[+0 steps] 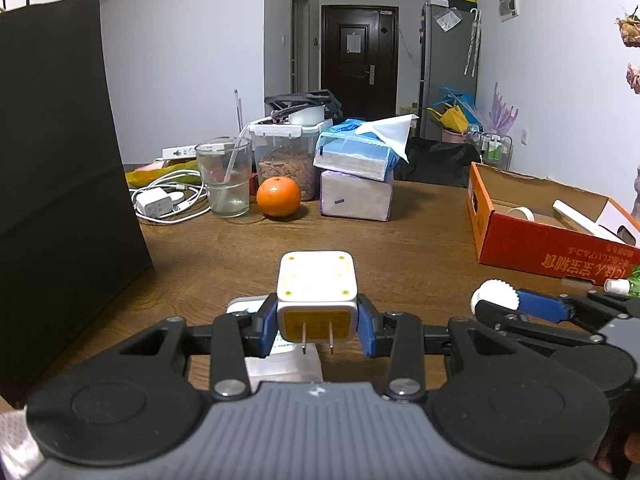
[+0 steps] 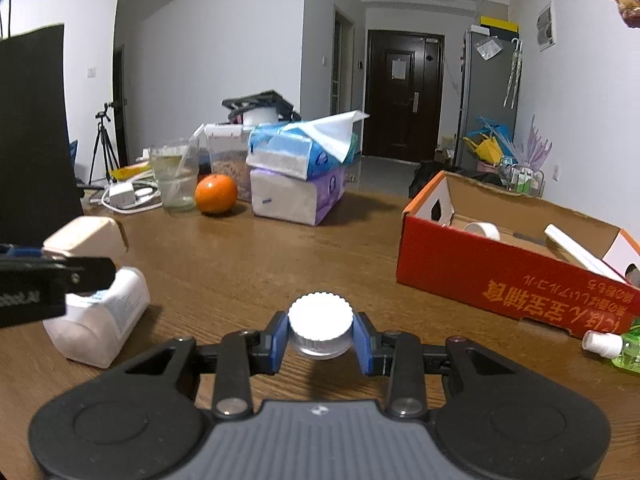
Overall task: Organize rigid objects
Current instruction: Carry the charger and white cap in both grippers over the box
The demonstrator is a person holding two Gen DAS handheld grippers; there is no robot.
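My left gripper (image 1: 318, 326) is shut on a white cube charger (image 1: 317, 292), its two metal prongs facing the camera, held above the wooden table (image 1: 400, 248). In the right wrist view my right gripper (image 2: 320, 336) is shut on a small bottle with a white ribbed cap (image 2: 320, 318), its blue pads pressing both sides. That same cap (image 1: 494, 298) shows at the right of the left wrist view. A white pill bottle (image 2: 98, 320) lies on its side on the table under the left gripper. The red cardboard box (image 2: 500, 276) stands open to the right.
A tall black bag (image 1: 60, 184) stands at the left. At the back are a glass with a straw (image 1: 225, 178), an orange (image 1: 278, 196), stacked tissue packs (image 1: 356, 176), a lidded jar (image 1: 286, 156) and white cables (image 1: 168, 200). A green spray bottle (image 2: 616, 346) lies by the box.
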